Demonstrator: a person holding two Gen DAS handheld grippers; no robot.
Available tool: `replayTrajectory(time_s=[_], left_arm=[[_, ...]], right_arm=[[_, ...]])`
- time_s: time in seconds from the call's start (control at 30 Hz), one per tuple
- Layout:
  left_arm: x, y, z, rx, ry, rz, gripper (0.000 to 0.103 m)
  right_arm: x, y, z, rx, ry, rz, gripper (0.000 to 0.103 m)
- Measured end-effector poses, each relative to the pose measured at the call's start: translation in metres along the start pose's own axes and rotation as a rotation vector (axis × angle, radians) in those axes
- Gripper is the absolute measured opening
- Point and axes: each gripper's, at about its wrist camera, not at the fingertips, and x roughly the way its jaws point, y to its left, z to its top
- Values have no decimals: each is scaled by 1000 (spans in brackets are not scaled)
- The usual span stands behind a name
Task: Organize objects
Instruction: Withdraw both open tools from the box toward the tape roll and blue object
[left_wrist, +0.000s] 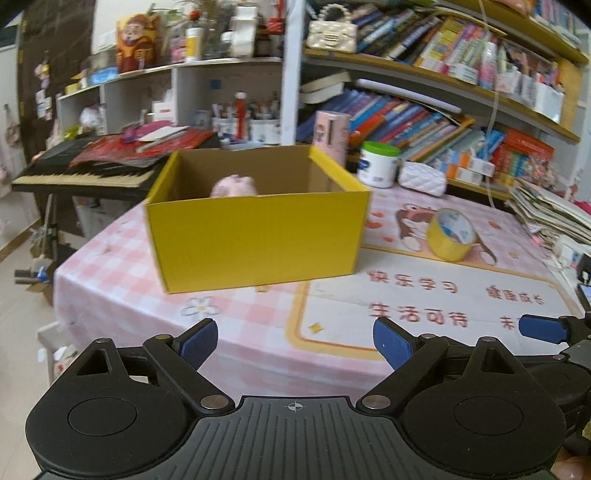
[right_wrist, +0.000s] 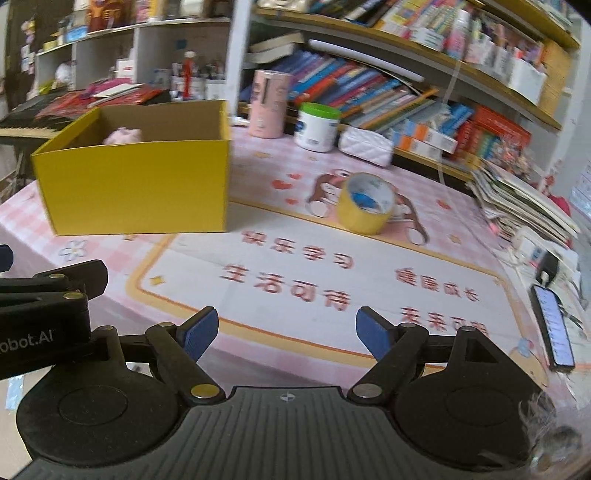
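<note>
An open yellow cardboard box (left_wrist: 255, 240) stands on the pink checked tablecloth, with a pink plush toy (left_wrist: 234, 185) inside it. The box (right_wrist: 136, 188) and the toy (right_wrist: 122, 136) also show in the right wrist view. A roll of yellow tape (left_wrist: 450, 236) stands to the right of the box; it shows in the right wrist view too (right_wrist: 365, 203). My left gripper (left_wrist: 295, 345) is open and empty, held in front of the box. My right gripper (right_wrist: 286, 334) is open and empty, over the printed mat, nearer than the tape.
A pink canister (right_wrist: 267, 103), a white jar with a green lid (right_wrist: 317, 127) and a white quilted pouch (right_wrist: 365, 146) stand at the back. Stacked papers (right_wrist: 524, 203) and a lit phone (right_wrist: 552, 326) lie at right. A keyboard (left_wrist: 81, 177) sits left. Bookshelves rise behind.
</note>
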Motion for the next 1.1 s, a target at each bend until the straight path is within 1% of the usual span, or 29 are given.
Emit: replayTrajectory(time_s=[0.2, 0.47, 0.8, 0.93, 1.1], left_arm=[[19, -31, 10, 25, 16, -47, 93], [48, -75, 29, 35, 25, -68, 93], [88, -120, 48, 10, 36, -42, 93], [99, -132, 53, -3, 35, -13, 93], [109, -140, 59, -30, 38, 31, 93]], right_arm=[[11, -34, 2, 36, 16, -47, 81], [39, -86, 17, 58, 33, -77, 81], [83, -136, 42, 30, 48, -57, 81], [99, -153, 50, 18, 49, -38, 81], [119, -164, 58, 5, 56, -3, 82]])
